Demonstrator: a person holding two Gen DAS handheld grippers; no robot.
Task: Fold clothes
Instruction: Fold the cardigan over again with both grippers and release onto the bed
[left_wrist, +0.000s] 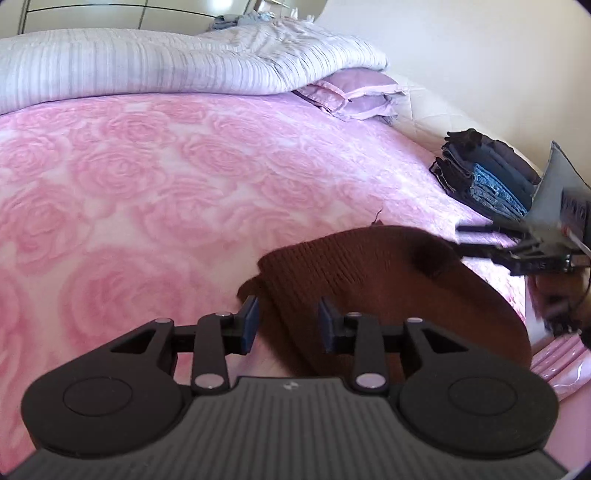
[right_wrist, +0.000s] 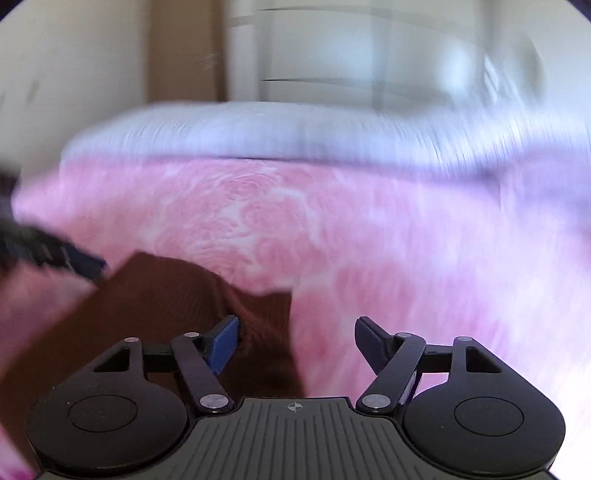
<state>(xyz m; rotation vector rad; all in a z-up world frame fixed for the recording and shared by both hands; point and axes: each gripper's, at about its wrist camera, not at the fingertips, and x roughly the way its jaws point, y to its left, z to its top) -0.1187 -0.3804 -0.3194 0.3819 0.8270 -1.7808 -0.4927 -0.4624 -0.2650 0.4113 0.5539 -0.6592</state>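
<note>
A brown knitted garment (left_wrist: 369, 273) lies folded on the pink rose bedspread (left_wrist: 147, 184). My left gripper (left_wrist: 289, 325) hovers over its near left corner, jaws apart, with the cloth's edge lying between the blue pads without being pressed. At the right of this view my right gripper (left_wrist: 480, 240) sits over the garment's far right end, held in a person's hand. The right wrist view is blurred: my right gripper (right_wrist: 295, 343) stands wide open, the brown garment (right_wrist: 155, 295) reaching past its left finger. My left gripper (right_wrist: 74, 262) shows at the left edge there.
A stack of folded dark and denim clothes (left_wrist: 480, 177) sits at the bed's right edge. A striped pale duvet (left_wrist: 147, 66) and lilac pillowcases (left_wrist: 354, 96) lie along the far side. A wardrobe (right_wrist: 332, 55) stands beyond the bed.
</note>
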